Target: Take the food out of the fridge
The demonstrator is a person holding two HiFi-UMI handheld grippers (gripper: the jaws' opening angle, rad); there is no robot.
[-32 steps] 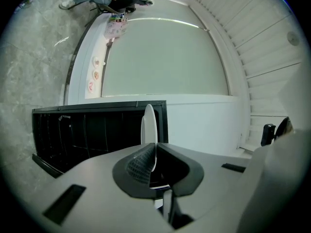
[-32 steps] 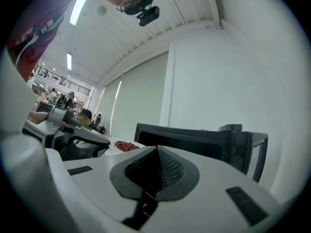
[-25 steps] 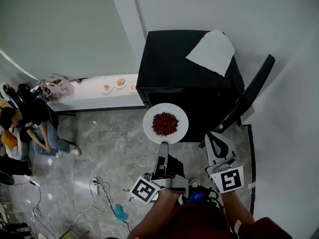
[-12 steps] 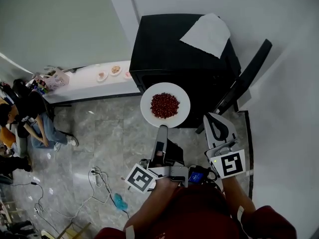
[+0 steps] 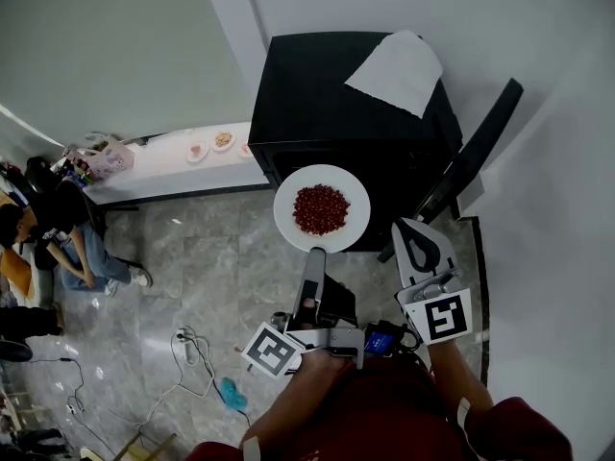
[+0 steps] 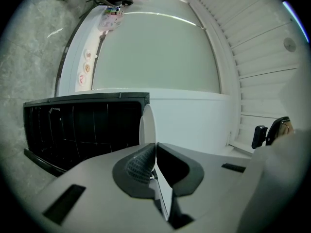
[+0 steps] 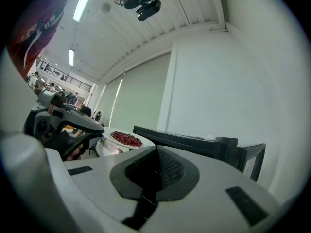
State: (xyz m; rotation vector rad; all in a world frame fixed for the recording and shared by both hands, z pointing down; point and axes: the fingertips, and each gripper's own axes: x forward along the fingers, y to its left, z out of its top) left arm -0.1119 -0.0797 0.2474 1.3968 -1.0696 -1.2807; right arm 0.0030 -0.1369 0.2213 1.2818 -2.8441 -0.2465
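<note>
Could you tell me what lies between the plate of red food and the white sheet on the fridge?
Only the fridge's bare black top separates the plate from the white sheet, as the head view shows.

seated person (image 5: 72,243) — white sheet (image 5: 396,70)

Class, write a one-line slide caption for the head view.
The left gripper holds a white plate of red food by its rim before the open black fridge; right gripper shut, empty.
</note>
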